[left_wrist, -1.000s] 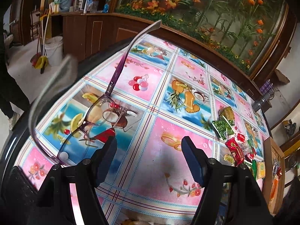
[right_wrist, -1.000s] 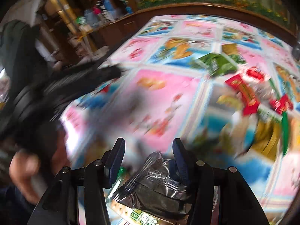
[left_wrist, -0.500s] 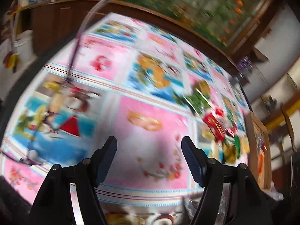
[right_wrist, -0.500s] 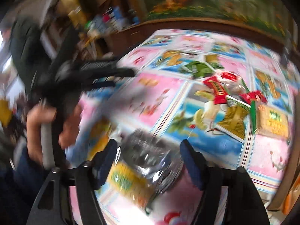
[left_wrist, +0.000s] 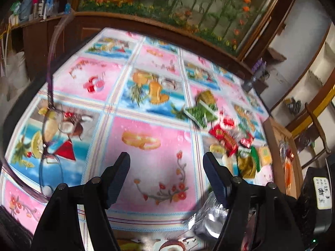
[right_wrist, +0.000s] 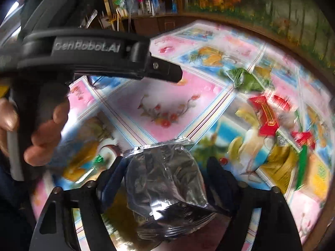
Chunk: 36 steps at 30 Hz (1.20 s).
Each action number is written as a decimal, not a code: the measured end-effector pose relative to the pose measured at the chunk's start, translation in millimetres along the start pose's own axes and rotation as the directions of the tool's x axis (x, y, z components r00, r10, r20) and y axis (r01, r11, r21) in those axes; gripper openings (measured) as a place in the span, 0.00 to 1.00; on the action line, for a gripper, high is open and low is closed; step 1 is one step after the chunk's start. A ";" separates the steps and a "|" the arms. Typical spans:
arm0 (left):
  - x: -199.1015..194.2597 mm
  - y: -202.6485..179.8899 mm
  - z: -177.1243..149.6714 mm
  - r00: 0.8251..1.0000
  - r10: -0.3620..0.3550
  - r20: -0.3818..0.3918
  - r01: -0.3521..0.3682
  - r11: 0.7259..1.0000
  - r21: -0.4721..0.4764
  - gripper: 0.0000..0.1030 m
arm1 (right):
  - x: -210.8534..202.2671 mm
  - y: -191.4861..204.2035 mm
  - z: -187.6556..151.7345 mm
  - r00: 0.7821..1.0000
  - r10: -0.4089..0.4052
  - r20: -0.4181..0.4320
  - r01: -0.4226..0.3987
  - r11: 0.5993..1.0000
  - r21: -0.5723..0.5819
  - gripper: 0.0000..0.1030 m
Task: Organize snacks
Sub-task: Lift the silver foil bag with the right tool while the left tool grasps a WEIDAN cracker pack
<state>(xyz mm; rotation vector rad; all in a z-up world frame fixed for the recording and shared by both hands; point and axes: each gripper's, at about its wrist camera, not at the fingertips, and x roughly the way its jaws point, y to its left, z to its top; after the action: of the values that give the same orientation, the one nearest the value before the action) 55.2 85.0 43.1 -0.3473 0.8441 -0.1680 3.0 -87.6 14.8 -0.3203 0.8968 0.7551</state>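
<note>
My right gripper (right_wrist: 165, 171) is shut on a clear packet of dark seeds (right_wrist: 165, 184) and holds it above the table's near edge; the packet also shows in the left wrist view (left_wrist: 209, 223). My left gripper (left_wrist: 166, 167) is open and empty over the pink flowered square of the tablecloth (left_wrist: 150, 161). A pile of snack packets lies to the right: a green one (left_wrist: 200, 113), a red one (left_wrist: 224, 138), gold and yellow ones (left_wrist: 247, 165). The same pile shows in the right wrist view (right_wrist: 272, 121).
A pair of purple glasses (left_wrist: 50, 125) lies on the table's left part. A wooden box (left_wrist: 282, 156) stands at the table's right edge. The left gripper's body and the hand on it (right_wrist: 41, 129) fill the right wrist view's left side.
Both grippers have swung about with much blur. The seed packet stays in my right gripper and now sits upright between the jaws. My left gripper stays open.
</note>
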 end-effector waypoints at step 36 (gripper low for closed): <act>18.9 -72.0 -75.2 0.961 -0.008 -0.278 0.188 0.755 0.628 0.63 | -49.5 -101.3 -5.9 0.980 0.026 0.196 -0.124 0.854 0.505 0.62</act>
<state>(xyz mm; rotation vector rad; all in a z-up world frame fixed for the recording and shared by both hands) 10.1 -4.9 10.1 0.3037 0.9693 -0.6046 51.9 -184.6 45.6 0.2614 0.9040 0.5751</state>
